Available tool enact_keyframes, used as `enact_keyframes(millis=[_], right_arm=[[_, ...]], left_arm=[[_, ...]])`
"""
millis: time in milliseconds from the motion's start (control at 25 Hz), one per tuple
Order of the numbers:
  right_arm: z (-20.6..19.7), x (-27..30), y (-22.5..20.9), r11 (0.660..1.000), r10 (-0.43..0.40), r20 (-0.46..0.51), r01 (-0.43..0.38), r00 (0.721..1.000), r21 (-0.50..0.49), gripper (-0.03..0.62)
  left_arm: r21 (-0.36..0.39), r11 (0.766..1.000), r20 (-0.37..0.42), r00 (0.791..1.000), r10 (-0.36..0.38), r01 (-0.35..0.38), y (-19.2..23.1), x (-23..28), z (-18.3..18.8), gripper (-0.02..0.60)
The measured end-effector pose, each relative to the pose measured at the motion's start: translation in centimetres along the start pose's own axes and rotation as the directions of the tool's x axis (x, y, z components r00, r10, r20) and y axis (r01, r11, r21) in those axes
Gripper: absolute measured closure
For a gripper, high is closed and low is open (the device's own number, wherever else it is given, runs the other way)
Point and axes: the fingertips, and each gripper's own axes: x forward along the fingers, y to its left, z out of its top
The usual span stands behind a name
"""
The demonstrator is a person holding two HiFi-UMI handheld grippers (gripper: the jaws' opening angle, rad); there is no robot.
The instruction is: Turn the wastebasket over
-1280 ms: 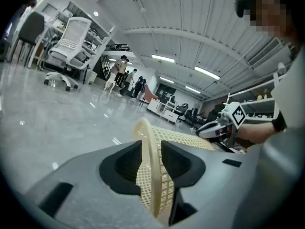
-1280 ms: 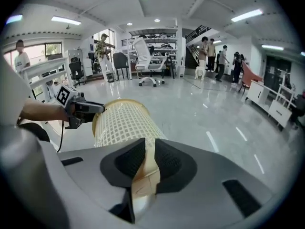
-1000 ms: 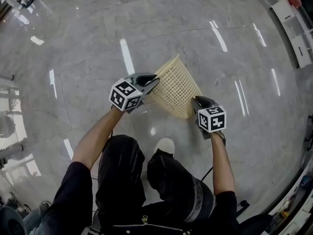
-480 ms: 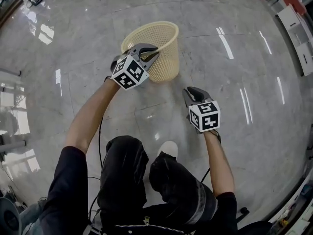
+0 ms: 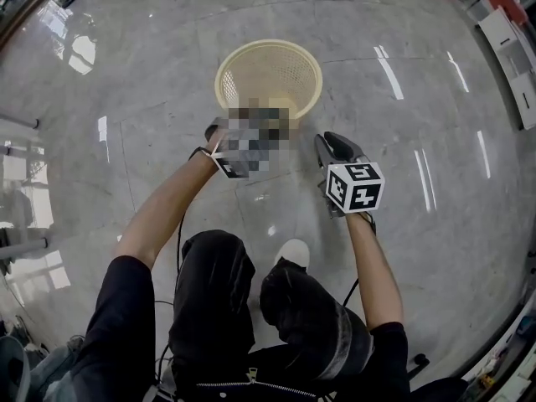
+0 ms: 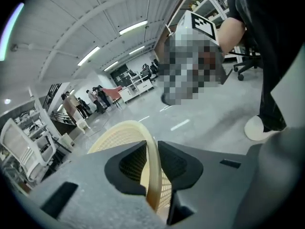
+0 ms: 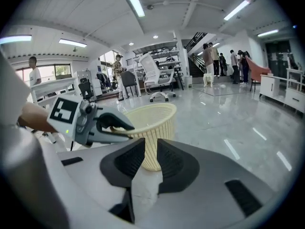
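Wastebasket (image 5: 268,75) stands upright on polished grey floor (image 5: 142,74), mouth up, cream lattice sides, just ahead of the person's knees. Left gripper (image 6: 151,151) at the basket's near rim: rim wall sits edge-on between the two pads, jaws opening, grip slackening, no firm pinch seen. From the right gripper view, its fingers straddle the rim from above and outside. Right gripper (image 5: 327,143) hovers apart from the basket, to its near right side, off the floor; jaws a narrow slit apart, nothing between them, only floor and basket base beyond. White shoe (image 5: 287,249) below, between both arms.
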Motion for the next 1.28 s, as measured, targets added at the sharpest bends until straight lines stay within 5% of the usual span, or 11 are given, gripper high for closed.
enact_keyframes(millis=[280, 440, 640, 800, 1080, 1280], right_arm=[[1.8, 4.9, 0.2, 0.999, -0.014, -0.07, 0.011, 0.997, -0.043, 0.526], [0.6, 5.8, 0.5, 0.997, -0.02, -0.113, 0.012, 0.993, -0.073, 0.526], [0.8, 6.0, 0.9, 0.997, -0.013, -0.093, 0.006, 0.996, -0.076, 0.53], [3.9, 4.4, 2.0, 0.996, -0.023, -0.044, 0.019, 0.999, -0.091, 0.531], [14.6, -4.4, 5.4, 0.979, -0.075, 0.075, 0.087, 0.994, -0.185, 0.565], [24.8, -13.2, 9.5, 0.984, -0.098, 0.14, 0.117, 0.985, -0.133, 0.573]], left_arm=[[0.033, 0.998, 0.03, 0.998, -0.061, 0.06, -2.8, 0.1, 0.4, 0.49], [-0.143, 0.988, 0.165, 0.986, -0.036, 0.06, -1.2, -2.1, 1.5, 0.451], [-0.348, 0.937, 0.307, 0.939, 0.151, -0.037, 3.5, -6.7, 3.2, 0.467], [-0.487, 0.866, 0.286, 0.917, 0.279, -0.111, 7.1, -9.7, 2.2, 0.572], [-0.677, 0.686, 0.161, 0.856, 0.492, -0.267, 13.0, -18.7, 6.8, 0.576], [-0.697, 0.637, 0.073, 0.85, 0.522, -0.331, 15.8, -27.2, 14.9, 0.576]])
